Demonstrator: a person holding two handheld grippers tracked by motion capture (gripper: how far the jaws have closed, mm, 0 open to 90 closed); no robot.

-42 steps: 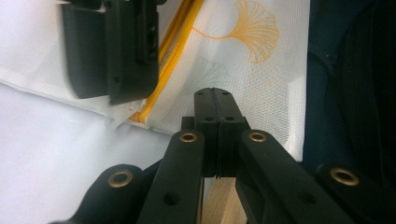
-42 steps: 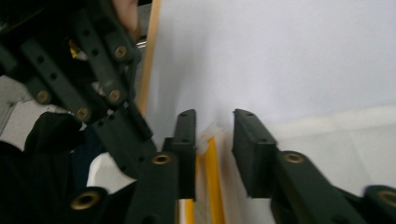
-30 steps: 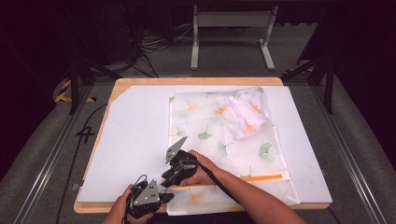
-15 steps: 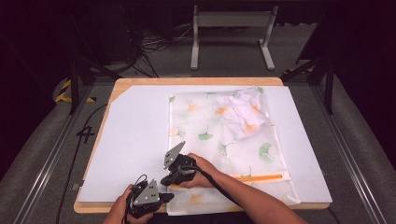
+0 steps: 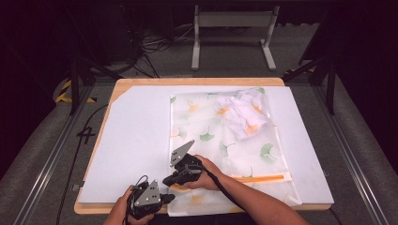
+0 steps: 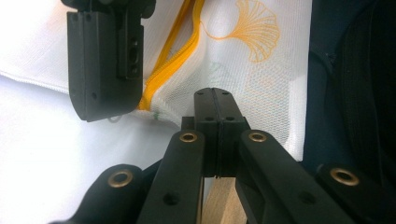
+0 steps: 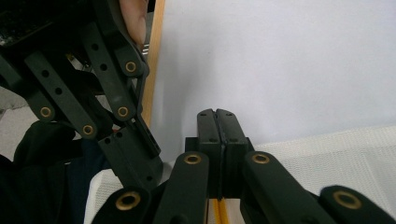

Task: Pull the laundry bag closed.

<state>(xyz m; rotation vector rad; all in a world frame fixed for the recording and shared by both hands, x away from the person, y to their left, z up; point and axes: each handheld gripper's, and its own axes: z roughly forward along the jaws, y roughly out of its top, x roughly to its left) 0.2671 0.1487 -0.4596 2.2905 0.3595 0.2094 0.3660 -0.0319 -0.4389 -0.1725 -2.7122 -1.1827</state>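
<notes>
On the white sheet, both grippers' jaws are pressed together beside the mesh bag's orange zipper, so the left gripper and right gripper should, I think, pull gently.

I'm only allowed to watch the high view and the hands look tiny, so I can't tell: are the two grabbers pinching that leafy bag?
Observer: The left gripper has its jaws pressed flat together, right at the white mesh bag.
Operator: Can you see if any bag is squished inside it?
Observer: I cannot tell; no mesh shows between the jaws in the left gripper view.
Operator: What about the other grabber?
Observer: The right gripper is also closed, jaw against jaw, above the bag's edge and the white sheet.
Operator: Is that orange stripe a zip?
Observer: Up close it looks like a zip: the orange zipper runs in two lines that part and curve, so it seems partly open there.
</notes>
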